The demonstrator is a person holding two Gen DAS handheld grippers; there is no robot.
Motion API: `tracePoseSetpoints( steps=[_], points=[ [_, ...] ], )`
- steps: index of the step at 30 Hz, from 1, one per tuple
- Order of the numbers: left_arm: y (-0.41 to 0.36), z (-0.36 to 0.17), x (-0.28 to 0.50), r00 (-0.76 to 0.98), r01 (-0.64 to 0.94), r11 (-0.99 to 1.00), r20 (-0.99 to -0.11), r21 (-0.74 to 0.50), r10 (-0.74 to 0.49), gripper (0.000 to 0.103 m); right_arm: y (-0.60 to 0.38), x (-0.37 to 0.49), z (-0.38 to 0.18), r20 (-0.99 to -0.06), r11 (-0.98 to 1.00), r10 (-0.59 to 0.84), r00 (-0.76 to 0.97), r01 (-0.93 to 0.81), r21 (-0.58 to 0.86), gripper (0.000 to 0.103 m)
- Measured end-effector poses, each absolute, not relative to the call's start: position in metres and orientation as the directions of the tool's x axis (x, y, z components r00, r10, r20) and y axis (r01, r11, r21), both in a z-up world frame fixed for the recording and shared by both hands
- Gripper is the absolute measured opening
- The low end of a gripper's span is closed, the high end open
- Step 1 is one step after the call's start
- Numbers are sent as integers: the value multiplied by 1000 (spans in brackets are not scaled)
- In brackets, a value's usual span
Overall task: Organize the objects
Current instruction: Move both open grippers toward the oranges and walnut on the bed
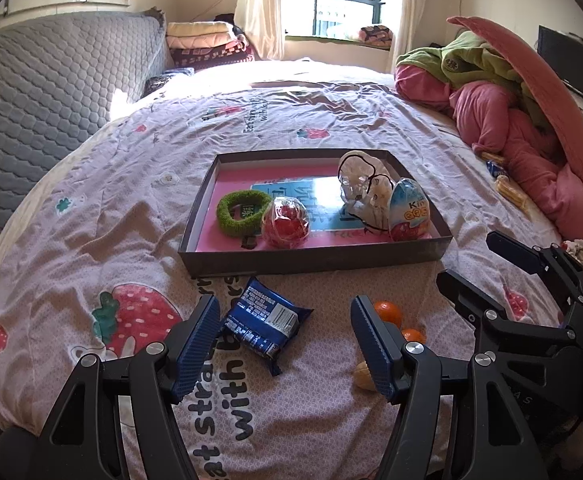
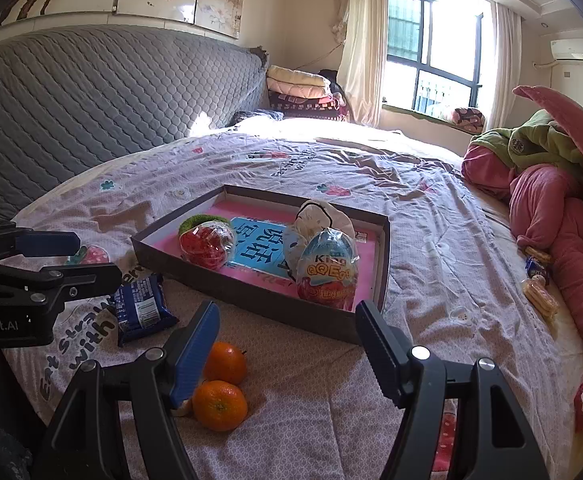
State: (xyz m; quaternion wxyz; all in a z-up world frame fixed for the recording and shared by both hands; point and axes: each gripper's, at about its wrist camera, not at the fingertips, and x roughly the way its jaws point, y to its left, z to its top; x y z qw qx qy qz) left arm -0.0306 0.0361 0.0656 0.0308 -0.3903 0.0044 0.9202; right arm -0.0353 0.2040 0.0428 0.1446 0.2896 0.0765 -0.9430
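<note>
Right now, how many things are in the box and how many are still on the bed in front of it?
In the box: 4 (green ring, red ball, clear bag, Kinder egg)
Blue snack packet: 1
Oranges: 2
Small tan thing, half hidden: 1
Total: 8

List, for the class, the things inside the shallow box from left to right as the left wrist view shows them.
Green hair tie → clear ball with red filling → clear plastic bag → egg-shaped sweet in printed wrapper, all in the box.
</note>
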Motion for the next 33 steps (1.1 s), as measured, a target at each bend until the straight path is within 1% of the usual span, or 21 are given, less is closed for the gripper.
tracePoseSetpoints(
  steps=[17,22,27,33],
  points=[
    [41,55,-18,-669,-84,-996,-740,-15,67,69,210,-19,35,-596,-950,-211,-775,307,-63,70],
    [42,45,-17,-640,-88,-995,-763,-42,88,69,210,-16,33,-606,-951,-202,-769,302,-67,70],
    [49,31,-14,-614,-107,-994,-784,-25,86,69,210,-13,29,-624,-950,-190,-758,301,-77,70],
    [54,26,-12,-601,-122,-992,-794,-23,92,69,210,-10,25,-641,-948,-189,-744,308,-78,70]
  ],
)
